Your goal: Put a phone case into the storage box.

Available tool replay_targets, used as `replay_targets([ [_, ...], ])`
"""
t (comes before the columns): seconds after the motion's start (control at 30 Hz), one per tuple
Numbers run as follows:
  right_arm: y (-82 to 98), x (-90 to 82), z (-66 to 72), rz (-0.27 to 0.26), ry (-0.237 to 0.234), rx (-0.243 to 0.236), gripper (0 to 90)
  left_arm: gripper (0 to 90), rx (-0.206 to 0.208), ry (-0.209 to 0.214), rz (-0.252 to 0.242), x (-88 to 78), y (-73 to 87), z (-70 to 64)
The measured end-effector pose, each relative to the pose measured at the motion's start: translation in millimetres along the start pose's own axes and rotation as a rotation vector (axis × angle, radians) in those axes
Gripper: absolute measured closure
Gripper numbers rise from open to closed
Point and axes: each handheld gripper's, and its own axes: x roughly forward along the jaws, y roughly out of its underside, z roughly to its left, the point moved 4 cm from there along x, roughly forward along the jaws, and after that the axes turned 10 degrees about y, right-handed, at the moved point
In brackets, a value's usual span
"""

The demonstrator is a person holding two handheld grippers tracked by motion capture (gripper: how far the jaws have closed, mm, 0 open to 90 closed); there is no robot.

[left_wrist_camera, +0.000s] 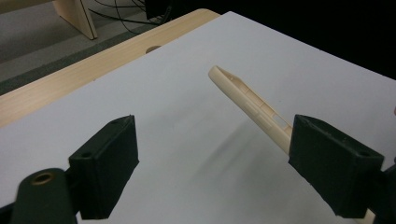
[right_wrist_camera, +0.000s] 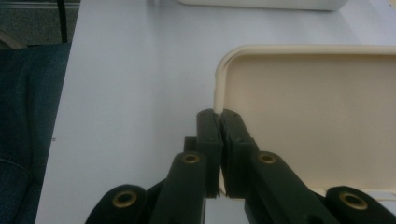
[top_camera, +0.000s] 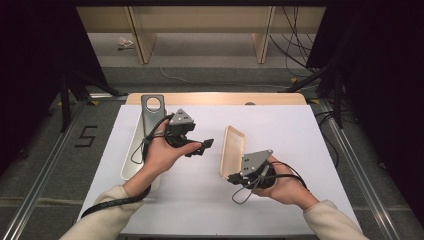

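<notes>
Right gripper (right_wrist_camera: 219,114) clamped on the beige case (top_camera: 232,150) rim, tilted above the table (top_camera: 300,140); left gripper (left_wrist_camera: 212,158) open, empty.

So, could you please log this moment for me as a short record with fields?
Right gripper: shut on the rim of the beige case, which it holds on edge above the table
Left gripper: open, nothing between its jaws, pointing toward the case
Table: white top
Other item: grey metal bracket with a round hole, by the left hand
</notes>
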Motion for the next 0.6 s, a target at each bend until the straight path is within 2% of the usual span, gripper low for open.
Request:
replay_targets([
  [0.3,-1.9,1.0,1.7,-0.007,-0.001,-0.001,88.0,15.3,-0.003,0.013,0.021,12.8,-5.2,-1.2],
  [0.43,-2.8,1.2,2.5,-0.005,-0.002,-0.003,88.0,15.9,-0.014,0.022,0.044,20.1,-7.1,-1.8],
  [0.6,-3.8,1.8,3.1,-0.008,-0.003,-0.012,88.0,19.2,-0.004,0.027,0.079,32.2,-10.2,-4.3],
])
